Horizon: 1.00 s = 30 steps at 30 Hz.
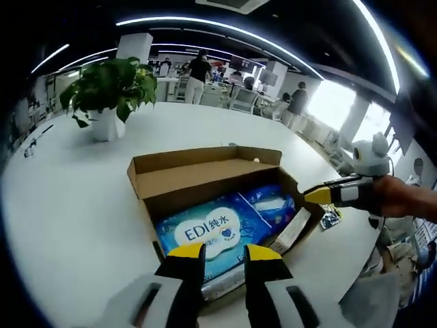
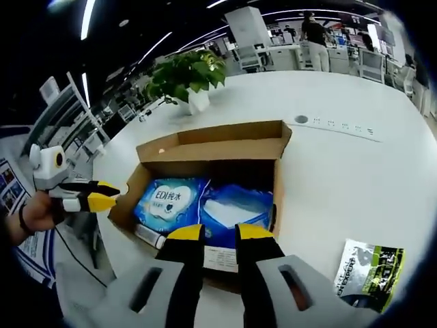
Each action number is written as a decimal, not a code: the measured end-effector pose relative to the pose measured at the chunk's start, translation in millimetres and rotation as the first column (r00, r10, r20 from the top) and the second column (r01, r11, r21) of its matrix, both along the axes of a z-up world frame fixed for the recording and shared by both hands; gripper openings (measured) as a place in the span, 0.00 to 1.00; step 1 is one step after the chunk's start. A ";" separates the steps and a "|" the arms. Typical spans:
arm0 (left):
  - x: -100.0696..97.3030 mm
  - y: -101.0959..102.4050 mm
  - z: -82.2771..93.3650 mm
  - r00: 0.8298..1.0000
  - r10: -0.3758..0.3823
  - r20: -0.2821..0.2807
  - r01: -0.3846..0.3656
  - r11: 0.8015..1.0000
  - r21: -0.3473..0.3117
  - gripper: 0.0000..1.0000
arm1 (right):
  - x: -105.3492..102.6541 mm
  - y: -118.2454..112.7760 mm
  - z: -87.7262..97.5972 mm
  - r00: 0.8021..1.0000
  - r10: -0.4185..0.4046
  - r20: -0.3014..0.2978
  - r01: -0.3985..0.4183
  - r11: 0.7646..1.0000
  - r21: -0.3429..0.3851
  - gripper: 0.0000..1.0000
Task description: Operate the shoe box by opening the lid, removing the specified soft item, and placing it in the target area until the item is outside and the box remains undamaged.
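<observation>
Left gripper view shows the open shoe box (image 1: 205, 174) on the white table (image 1: 75, 205), a blue wipes pack (image 1: 212, 232) inside. Left gripper (image 1: 225, 254) hovers at the box's near edge, fingers narrowly apart, empty. Right gripper (image 2: 212, 234) likewise hovers over the box, fingers narrowly parted, holding nothing.
</observation>
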<state>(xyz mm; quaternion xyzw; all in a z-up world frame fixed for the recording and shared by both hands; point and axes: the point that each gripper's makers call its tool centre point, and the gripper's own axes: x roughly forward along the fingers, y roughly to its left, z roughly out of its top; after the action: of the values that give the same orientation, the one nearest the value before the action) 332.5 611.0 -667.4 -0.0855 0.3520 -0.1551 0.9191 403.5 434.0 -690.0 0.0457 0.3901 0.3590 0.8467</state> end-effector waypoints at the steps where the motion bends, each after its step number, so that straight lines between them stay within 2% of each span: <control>1: -0.8 3.1 0.0 1.000 0.004 -0.001 -0.004 1.000 0.002 0.22 | -0.2 2.7 -1.9 1.000 0.005 -0.003 -0.005 1.000 -0.001 0.16; 15: -10.7 29.3 -2.7 0.998 0.066 -0.009 -0.066 0.998 -0.005 0.24 | 2.7 35.4 -14.7 0.998 0.053 -0.039 -0.053 0.998 0.015 0.15; 30: -22.8 42.5 -1.1 0.996 0.085 -0.012 -0.085 0.996 -0.010 0.29 | 15.2 63.8 -18.6 0.996 0.085 -0.041 -0.084 0.996 0.028 0.16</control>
<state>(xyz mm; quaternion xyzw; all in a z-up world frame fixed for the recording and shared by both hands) 309.7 653.5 -668.5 -0.1059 0.3524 -0.1174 0.9224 418.8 497.9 -708.6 0.0477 0.4049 0.3983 0.8217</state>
